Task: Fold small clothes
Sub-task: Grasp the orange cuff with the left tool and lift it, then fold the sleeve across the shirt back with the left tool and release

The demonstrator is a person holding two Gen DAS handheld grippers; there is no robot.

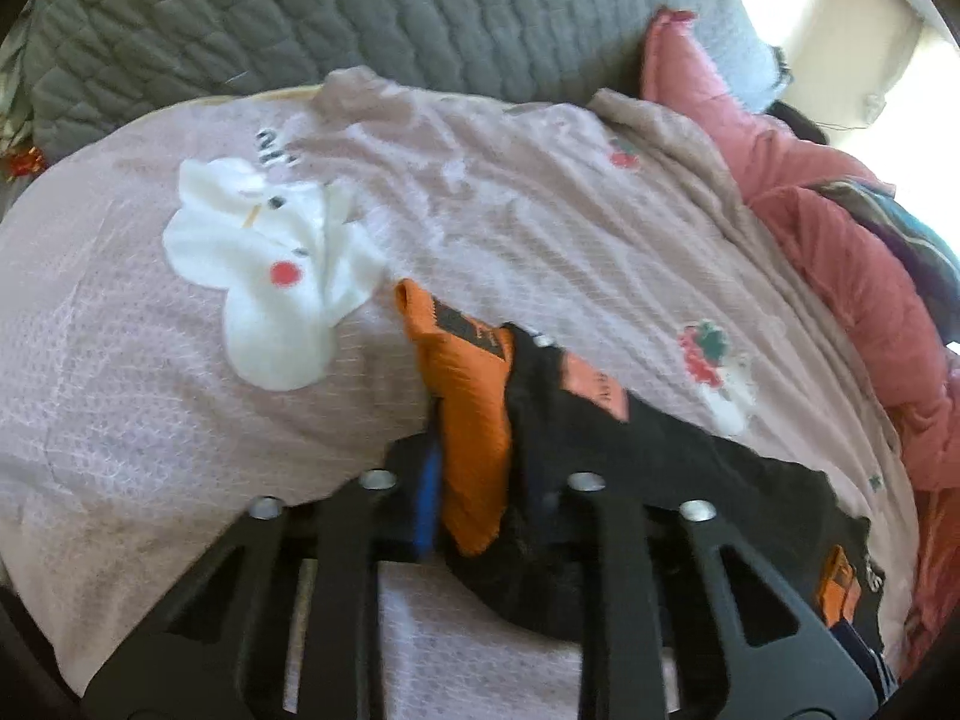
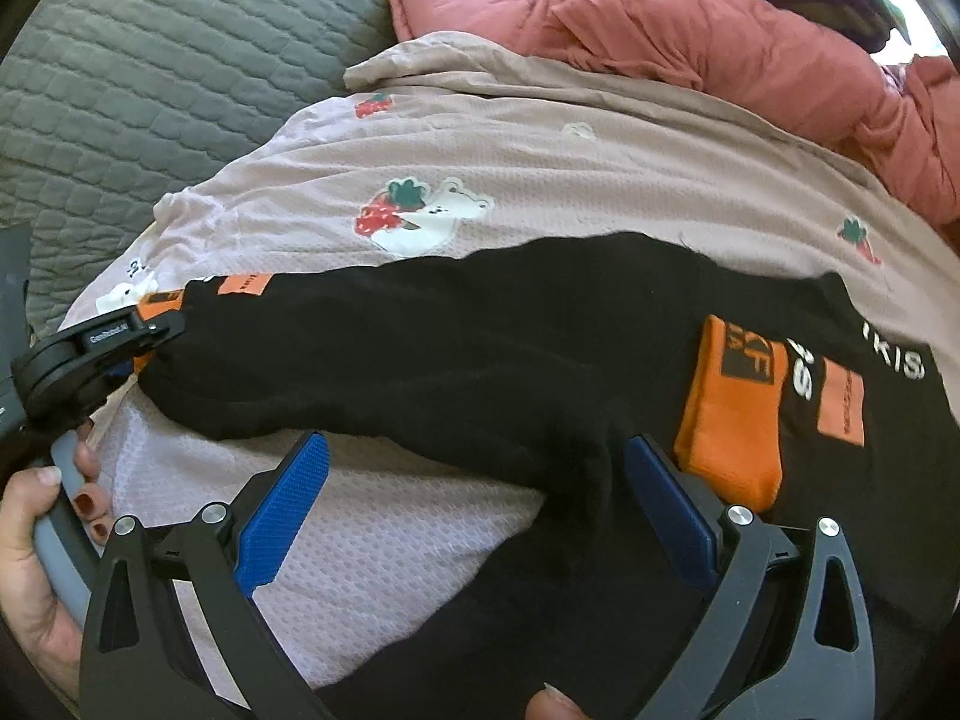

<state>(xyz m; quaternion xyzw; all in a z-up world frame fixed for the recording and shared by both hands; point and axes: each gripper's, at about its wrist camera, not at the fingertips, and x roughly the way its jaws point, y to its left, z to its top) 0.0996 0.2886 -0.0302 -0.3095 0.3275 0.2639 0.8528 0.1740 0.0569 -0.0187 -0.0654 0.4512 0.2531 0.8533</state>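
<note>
Left wrist view, item one: black garment (image 1: pixel 660 456) with orange cuff (image 1: pixel 474 420), spread on my pink bedsheet (image 1: pixel 180 390); left gripper (image 1: pixel 480 480) clamps the cuff. Right gripper (image 2: pixel 474 510) gapes, straddling black cloth. White socks (image 1: pixel 270 264) far left.

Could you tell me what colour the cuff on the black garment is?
Orange cuff, clearest in the right wrist view.
</note>
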